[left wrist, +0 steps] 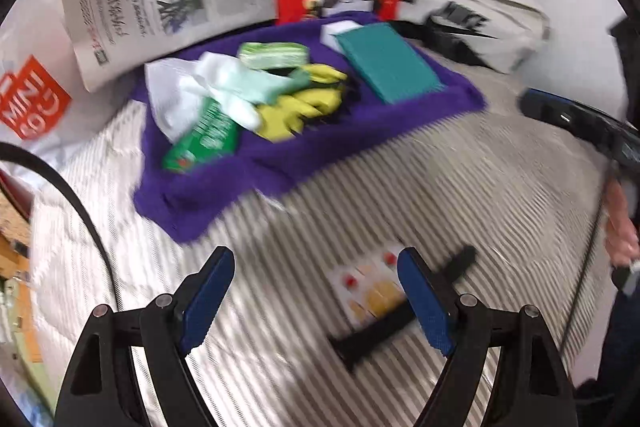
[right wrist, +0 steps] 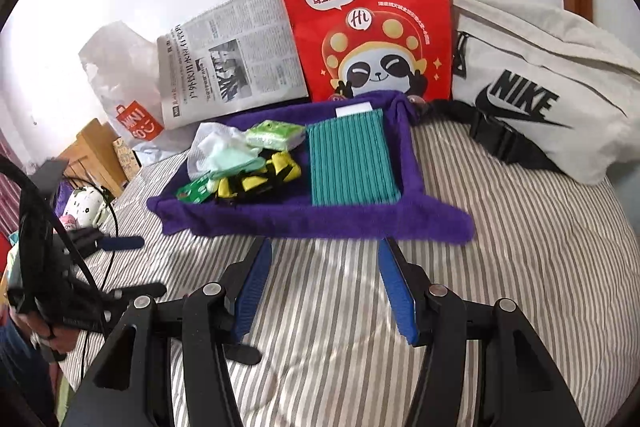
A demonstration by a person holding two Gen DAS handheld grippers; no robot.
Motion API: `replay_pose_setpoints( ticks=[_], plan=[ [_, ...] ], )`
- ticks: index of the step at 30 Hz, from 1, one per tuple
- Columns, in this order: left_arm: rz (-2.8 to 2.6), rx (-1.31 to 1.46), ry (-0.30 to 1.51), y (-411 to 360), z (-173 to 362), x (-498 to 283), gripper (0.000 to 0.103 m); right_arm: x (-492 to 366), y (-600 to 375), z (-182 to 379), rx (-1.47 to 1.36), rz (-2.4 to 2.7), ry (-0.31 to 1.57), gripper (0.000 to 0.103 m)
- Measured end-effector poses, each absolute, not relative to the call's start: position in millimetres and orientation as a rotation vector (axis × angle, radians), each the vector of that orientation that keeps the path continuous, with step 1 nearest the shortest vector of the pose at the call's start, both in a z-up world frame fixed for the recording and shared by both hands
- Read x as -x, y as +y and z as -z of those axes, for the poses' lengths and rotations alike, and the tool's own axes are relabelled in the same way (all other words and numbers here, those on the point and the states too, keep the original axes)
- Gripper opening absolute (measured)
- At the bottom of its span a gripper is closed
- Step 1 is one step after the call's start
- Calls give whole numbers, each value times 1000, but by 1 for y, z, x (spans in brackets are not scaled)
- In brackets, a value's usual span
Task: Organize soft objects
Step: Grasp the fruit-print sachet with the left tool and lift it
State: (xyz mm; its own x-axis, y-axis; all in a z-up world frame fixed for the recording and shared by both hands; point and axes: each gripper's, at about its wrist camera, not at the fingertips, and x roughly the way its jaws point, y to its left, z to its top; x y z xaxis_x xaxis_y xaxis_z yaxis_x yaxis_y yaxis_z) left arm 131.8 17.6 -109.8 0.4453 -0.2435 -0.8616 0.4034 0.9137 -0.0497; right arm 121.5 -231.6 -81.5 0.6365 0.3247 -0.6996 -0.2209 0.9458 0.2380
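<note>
A purple towel (left wrist: 320,147) lies spread on the striped bed and also shows in the right wrist view (right wrist: 320,219). On it lie a teal cloth (left wrist: 388,67) (right wrist: 348,163), yellow gloves (left wrist: 304,107) (right wrist: 260,179), a pale green cloth (left wrist: 240,91), a green tissue pack (left wrist: 204,143) and a green sponge pack (left wrist: 276,53) (right wrist: 276,135). My left gripper (left wrist: 316,301) is open above the bed, near a small card with red and yellow patches (left wrist: 372,287). My right gripper (right wrist: 322,287) is open and empty just before the towel's near edge.
Behind the towel stand a red paper bag (right wrist: 368,27), a newspaper (right wrist: 236,67) and a white Miniso plastic bag (right wrist: 120,75). A white Nike bag (right wrist: 540,87) lies at the right. A black strap (left wrist: 400,323) lies on the striped bedding (right wrist: 500,267).
</note>
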Motion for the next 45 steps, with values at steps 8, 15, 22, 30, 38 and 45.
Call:
replay_pose_setpoints(
  ticks=[8, 15, 22, 30, 38, 45],
  plan=[
    [384, -270, 1040, 6, 129, -123, 83, -99, -244, 88, -191, -275, 861, 55],
    [348, -190, 1194, -20, 148, -133, 83, -90, -252, 89, -216, -272, 861, 55],
    [221, -154, 1191, -35, 151, -137, 82, -89, -254, 92, -213, -277, 871, 55],
    [274, -203, 1137, -47, 144, -119, 39, -88, -254, 105, -222, -283, 904, 55],
    [298, -82, 1129, -17, 143, -136, 30, -89, -247, 109, -210, -306, 916, 55],
    [264, -60, 1084, 6, 129, -138, 30, -90, -242, 112, -205, -312, 928, 55]
  ],
)
